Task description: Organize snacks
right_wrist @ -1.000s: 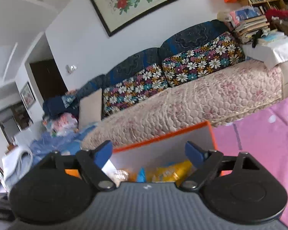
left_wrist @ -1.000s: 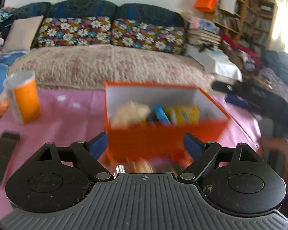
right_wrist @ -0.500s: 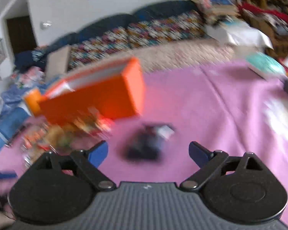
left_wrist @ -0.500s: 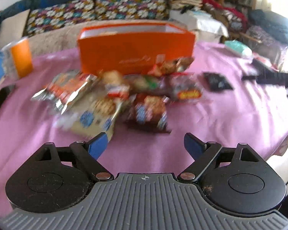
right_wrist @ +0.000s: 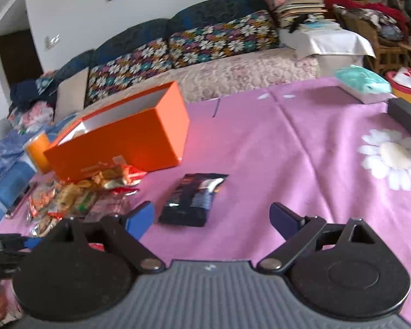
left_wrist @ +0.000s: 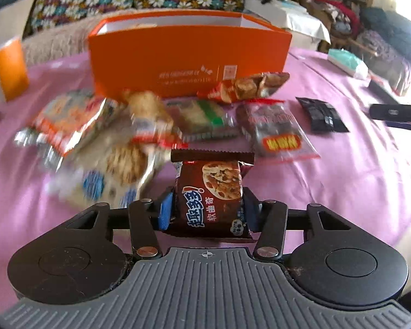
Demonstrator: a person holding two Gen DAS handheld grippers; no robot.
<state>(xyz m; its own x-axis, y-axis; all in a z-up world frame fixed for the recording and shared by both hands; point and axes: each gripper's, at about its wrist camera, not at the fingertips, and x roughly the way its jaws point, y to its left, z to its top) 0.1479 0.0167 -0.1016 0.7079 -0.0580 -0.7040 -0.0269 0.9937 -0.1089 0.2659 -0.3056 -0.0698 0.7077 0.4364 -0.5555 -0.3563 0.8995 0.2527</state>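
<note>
Our left gripper [left_wrist: 207, 211], jaws just closed, clamps a brown cookie packet [left_wrist: 211, 195] printed 趣多多 软曲奇 before the orange box [left_wrist: 189, 60], while our right gripper [right_wrist: 211, 217] gapes above a black packet [right_wrist: 193, 198]

Left wrist view: left part of snack pile [left_wrist: 96, 148] motion-blurred, wrapper print unreadable. Cookie pack [left_wrist: 211, 194] lower end hidden behind gripper body. Orange box [left_wrist: 189, 60] contents hidden by its front wall. Orange cup [left_wrist: 8, 68] blurred, near left edge. Black object [left_wrist: 397, 112] cut by right edge, can't identify. Right wrist view: snacks [right_wrist: 68, 197] by box smeared, partly hidden behind gripper; dark packet [right_wrist: 194, 200] label illegible; grey object [right_wrist: 408, 118] cut at right edge.
</note>
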